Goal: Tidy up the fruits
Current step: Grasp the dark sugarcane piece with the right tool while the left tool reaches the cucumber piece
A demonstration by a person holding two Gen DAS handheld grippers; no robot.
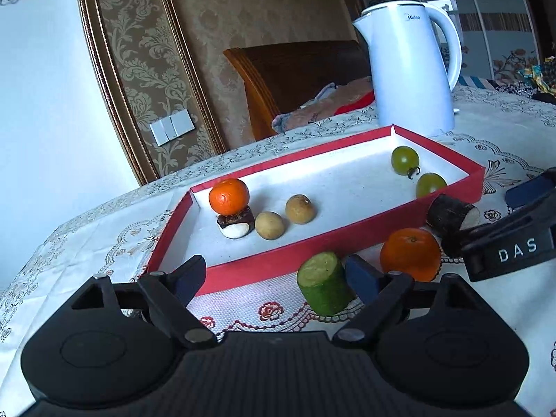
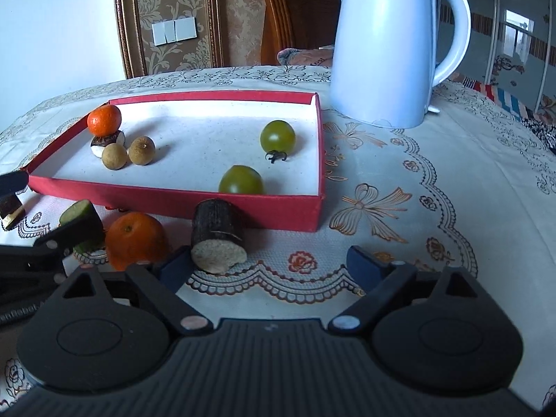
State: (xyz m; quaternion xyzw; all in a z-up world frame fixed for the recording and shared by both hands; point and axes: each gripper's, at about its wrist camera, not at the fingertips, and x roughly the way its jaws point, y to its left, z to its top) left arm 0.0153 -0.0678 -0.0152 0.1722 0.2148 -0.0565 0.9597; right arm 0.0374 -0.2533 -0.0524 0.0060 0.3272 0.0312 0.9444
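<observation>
Here both tools gape empty: left tool (image 1: pixel 278 276) beside cucumber piece (image 1: pixel 325 283), right tool (image 2: pixel 271 266).

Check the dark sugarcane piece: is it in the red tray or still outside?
Outside. The dark sugarcane piece lies on the tablecloth against the red tray near wall, cut end facing the right gripper.
</observation>
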